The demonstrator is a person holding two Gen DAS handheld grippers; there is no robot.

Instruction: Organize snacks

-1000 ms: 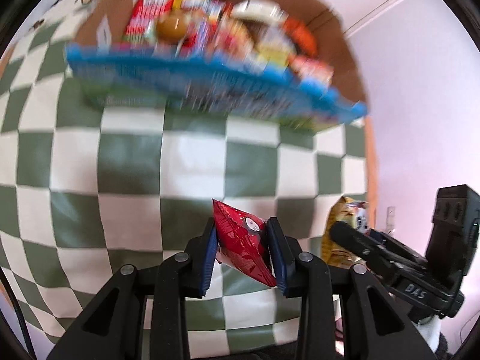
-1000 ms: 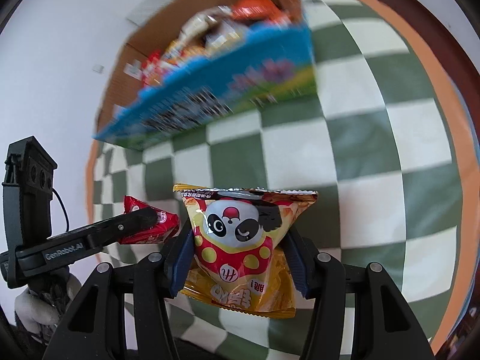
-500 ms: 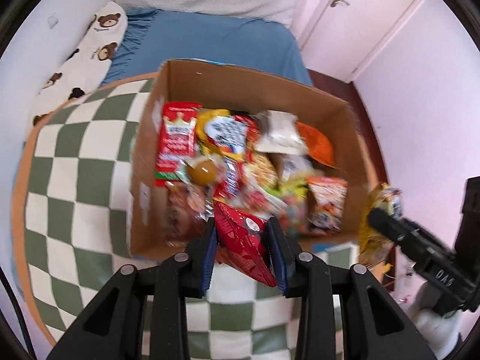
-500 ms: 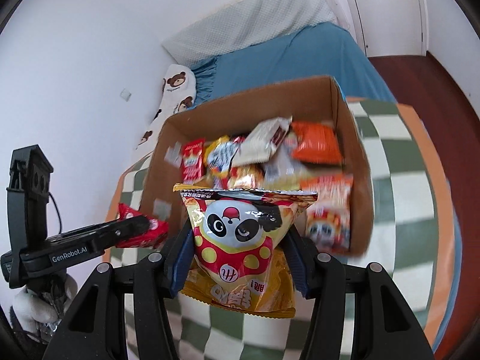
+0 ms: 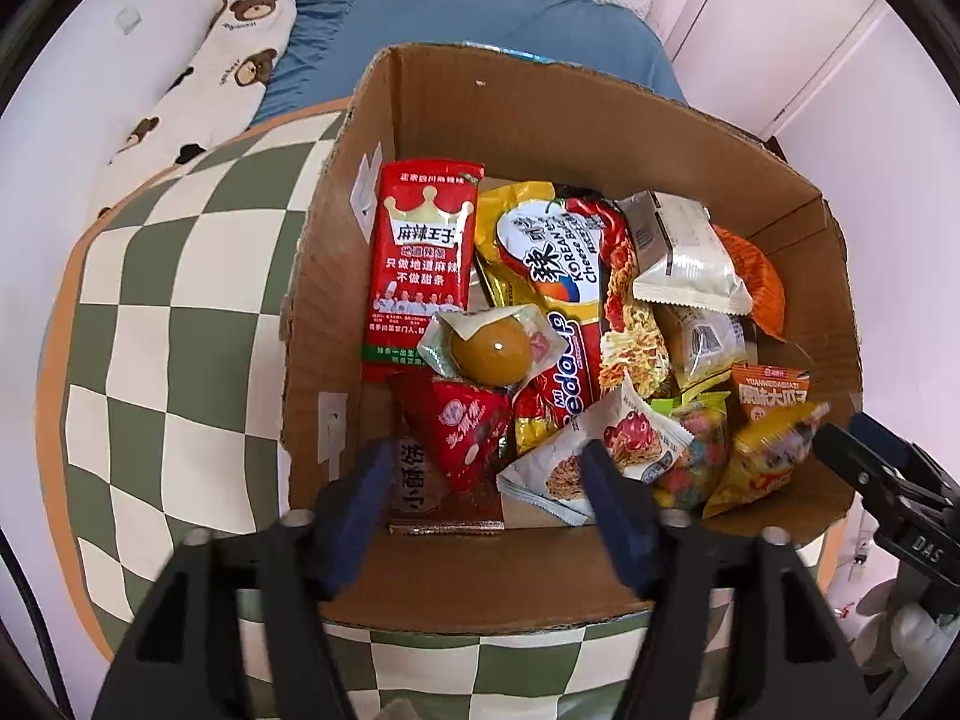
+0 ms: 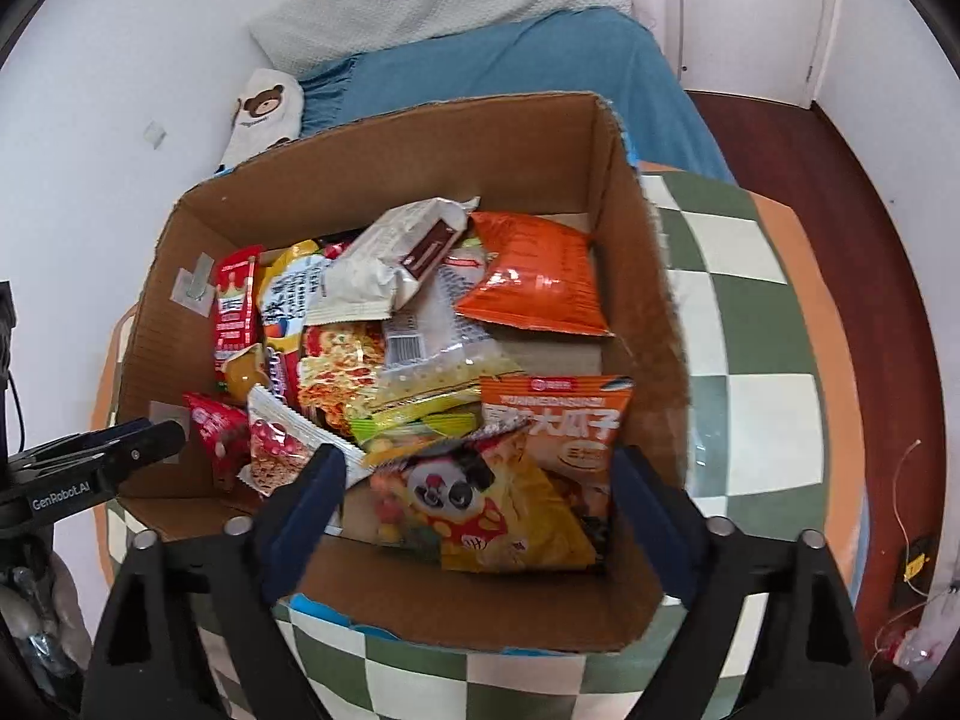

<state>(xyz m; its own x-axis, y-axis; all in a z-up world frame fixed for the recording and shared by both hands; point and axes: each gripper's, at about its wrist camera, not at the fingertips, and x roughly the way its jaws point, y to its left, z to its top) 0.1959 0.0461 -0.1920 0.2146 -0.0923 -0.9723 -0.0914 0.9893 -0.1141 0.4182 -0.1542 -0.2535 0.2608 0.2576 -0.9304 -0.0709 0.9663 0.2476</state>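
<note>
We had both tools over the cardboard box (image 5: 540,120), pointing steeply down into it. The left tool (image 5: 486,492) stood apart, its jaws having just been opening; the red triangular packet (image 5: 465,432) lay between the pads but free of them, already resting on the snack pile at the near left corner of the box. The right tool (image 6: 474,486) also stood wide apart after just opening, with the yellow panda packet (image 6: 492,504) loose between its jaws at the near right corner, lying on the orange seed packet (image 6: 558,420) and tilted. Both packets sat directly below their own tools, inside the walls. The box sat on the checked tabletop (image 5: 150,300). We judged the next move as a straight lift out; the near box wall lay just under both tools and could snag them.
</note>
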